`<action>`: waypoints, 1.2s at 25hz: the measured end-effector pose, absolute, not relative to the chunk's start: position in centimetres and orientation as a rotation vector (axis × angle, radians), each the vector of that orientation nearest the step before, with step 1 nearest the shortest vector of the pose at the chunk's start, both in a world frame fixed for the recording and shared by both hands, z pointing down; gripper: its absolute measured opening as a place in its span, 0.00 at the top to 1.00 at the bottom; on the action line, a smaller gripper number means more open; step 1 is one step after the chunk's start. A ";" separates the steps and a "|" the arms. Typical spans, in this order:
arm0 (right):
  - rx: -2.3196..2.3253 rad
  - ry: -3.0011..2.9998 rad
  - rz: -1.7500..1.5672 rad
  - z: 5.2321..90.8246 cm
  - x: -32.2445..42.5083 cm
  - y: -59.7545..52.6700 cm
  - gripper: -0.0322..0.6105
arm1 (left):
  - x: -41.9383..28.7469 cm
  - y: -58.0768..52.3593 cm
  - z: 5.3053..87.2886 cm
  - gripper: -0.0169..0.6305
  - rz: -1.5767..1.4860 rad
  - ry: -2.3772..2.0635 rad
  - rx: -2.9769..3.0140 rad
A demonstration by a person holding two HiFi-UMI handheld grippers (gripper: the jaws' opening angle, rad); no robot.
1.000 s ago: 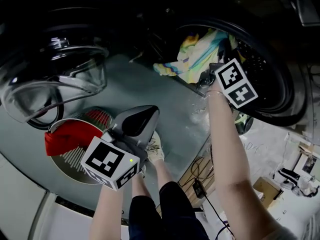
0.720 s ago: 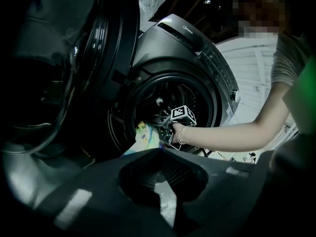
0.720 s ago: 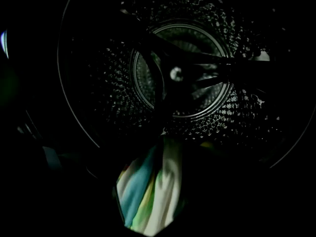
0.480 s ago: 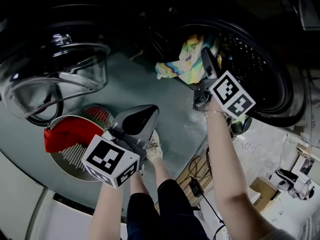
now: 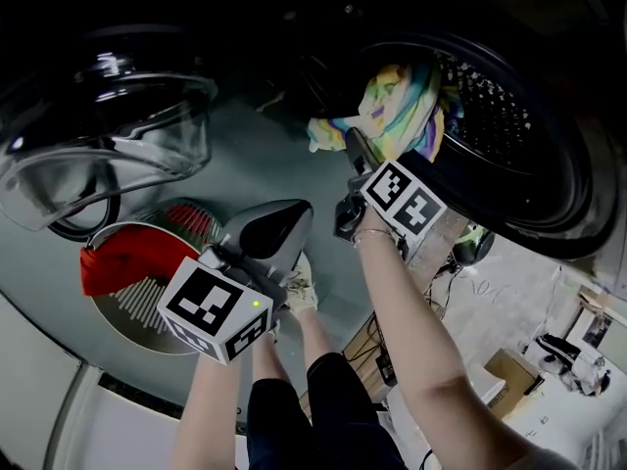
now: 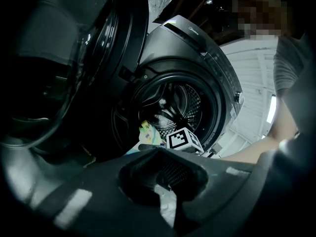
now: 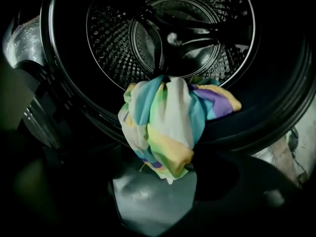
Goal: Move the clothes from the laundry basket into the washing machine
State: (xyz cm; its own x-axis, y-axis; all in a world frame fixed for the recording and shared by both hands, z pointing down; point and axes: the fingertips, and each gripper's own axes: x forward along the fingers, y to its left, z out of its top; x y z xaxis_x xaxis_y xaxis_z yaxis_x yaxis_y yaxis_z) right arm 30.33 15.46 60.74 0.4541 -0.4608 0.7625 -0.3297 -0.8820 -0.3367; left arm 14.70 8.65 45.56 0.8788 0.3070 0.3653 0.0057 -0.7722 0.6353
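Observation:
A pastel striped cloth hangs over the front rim of the washing machine's drum, half inside and half outside. In the right gripper view the cloth dangles just above my right gripper, whose jaws stand open and hold nothing. In the head view the right gripper sits just below and left of the cloth. A red garment lies in the round laundry basket at lower left. My left gripper hovers beside the basket, shut and empty, and looks towards the drum.
The washer's glass door stands swung open at upper left, above the basket. The person's legs and a shoe are below the left gripper. Cables and boxes lie on the floor at lower right.
My right gripper has pulled back out of the drum mouth, leftward, and let go of the striped cloth, which now hangs on the rim. The left gripper has hardly moved.

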 end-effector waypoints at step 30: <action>-2.742 0.637 -1.090 52.3 43.8 15.8 0.24 | 15.7 9.1 45.5 0.97 0.571 0.180 2.394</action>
